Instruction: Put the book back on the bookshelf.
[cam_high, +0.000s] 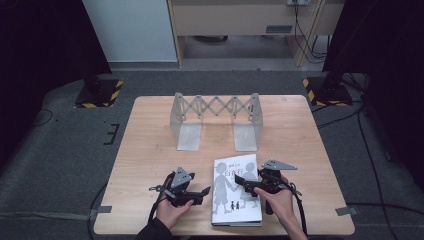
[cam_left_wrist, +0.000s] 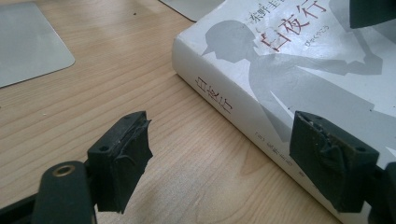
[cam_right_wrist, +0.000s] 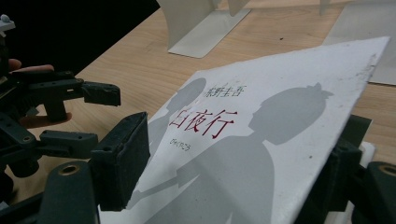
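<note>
One book lies on the one tabletop. One expanding metal book rack stands there too, with two upright end plates, two flat base plates and one scissor lattice joining them. Two tongs are in view, the left tongs and the right tongs, each with two black jaws, and two hands hold them, one apiece. The book cover carries two large grey silhouettes and two small dark figures below them. Beyond the tabletop, on the floor, stand two bases striped in yellow and black.
</note>
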